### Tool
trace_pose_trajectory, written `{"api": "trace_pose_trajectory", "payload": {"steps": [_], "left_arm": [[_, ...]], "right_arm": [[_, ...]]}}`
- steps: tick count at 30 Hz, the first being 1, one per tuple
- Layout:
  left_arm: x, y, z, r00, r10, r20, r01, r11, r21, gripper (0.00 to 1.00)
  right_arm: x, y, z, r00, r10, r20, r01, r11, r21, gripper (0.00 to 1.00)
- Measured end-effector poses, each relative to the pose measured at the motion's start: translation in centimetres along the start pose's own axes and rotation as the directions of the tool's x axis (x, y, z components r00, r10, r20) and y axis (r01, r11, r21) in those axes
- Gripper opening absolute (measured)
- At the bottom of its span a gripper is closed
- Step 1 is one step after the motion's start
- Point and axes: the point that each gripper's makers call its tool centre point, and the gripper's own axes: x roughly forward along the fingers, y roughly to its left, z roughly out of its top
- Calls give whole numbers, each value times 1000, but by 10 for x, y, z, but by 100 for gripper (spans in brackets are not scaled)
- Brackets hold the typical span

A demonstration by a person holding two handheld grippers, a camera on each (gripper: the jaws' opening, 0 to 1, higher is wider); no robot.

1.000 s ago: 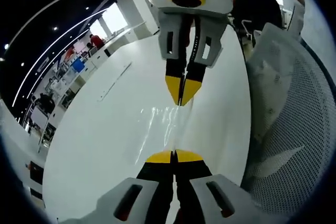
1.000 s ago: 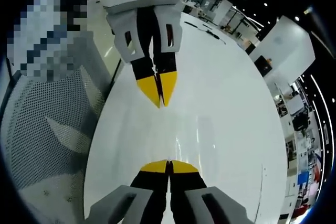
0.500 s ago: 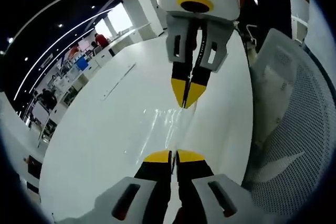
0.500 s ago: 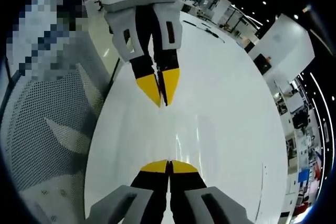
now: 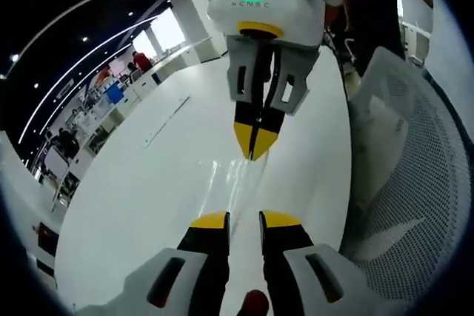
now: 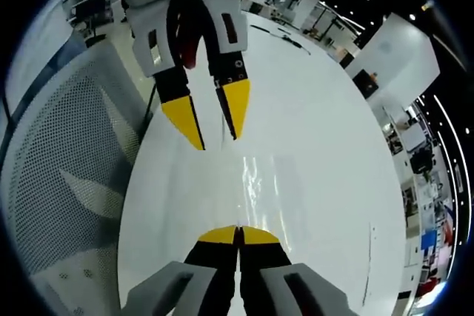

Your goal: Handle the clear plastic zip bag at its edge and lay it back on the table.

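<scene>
In the left gripper view, the left hand-held gripper (image 5: 244, 220) is seen at the near edge with its yellow-tipped jaws standing apart, a clear gap between them. The clear plastic zip bag (image 5: 238, 177) lies flat on the white tabletop (image 5: 148, 183) just beyond those tips, marked mainly by faint glints and a thin line running away from the camera. At the far end of the bag the right hand-held gripper (image 5: 252, 155) is seen pointing down toward the tabletop, its yellow tips drawn together at the bag's far edge; whether that edge is actually pinched cannot be told there. A white mesh chair back (image 5: 404, 183) stands at the right, beside the tabletop.

In the right gripper view, the right hand-held gripper (image 6: 238, 235) is seen at the near edge with its jaws pressed together, and the bag (image 6: 261, 192) spreads out from just beyond those tips as a pale, glossy sheet on the tabletop (image 6: 326, 146). The left hand-held gripper (image 6: 219, 128) is seen at the far side with its tips parted above the bag. The mesh chair back (image 6: 67, 175) is at the left.
</scene>
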Motion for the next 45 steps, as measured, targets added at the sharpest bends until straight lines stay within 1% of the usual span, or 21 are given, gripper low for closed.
{"api": "trace_pose_trajectory", "payload": {"steps": [4,8,20,26,33,37,39,42,45], "left_arm": [[0,-1,11,1000,-3,22,2,1000,18,13],[2,-4,18,999,-14,35,13,999,33,13],[14,-15,33,997,-53,48,48,995,85,11],[22,-20,37,996,-73,52,68,994,88,10],[34,-25,31,997,-77,13,74,986,147,8],[37,-24,31,997,-72,14,69,987,147,7],[40,-23,28,998,-64,-3,63,984,164,5],[41,-20,25,999,-54,-7,54,985,163,1],[41,-19,24,999,-49,-12,51,984,168,1]], "right_arm": [[-2,0,0,1000,-3,-1,3,1000,1,0],[-4,0,0,1000,-4,-2,4,1000,3,0],[-8,0,-2,1000,-8,-5,8,1000,10,0],[-6,-1,-3,1000,-8,-4,8,1000,11,0],[-8,-1,-3,1000,-11,-1,11,1000,14,0],[-8,-2,-3,1000,-13,0,13,1000,15,0],[-9,-1,-3,1000,-12,1,12,1000,18,0],[-10,-1,-2,1000,-11,2,11,1000,18,0],[-9,-2,-1,1000,-13,5,13,1000,21,0]]}}
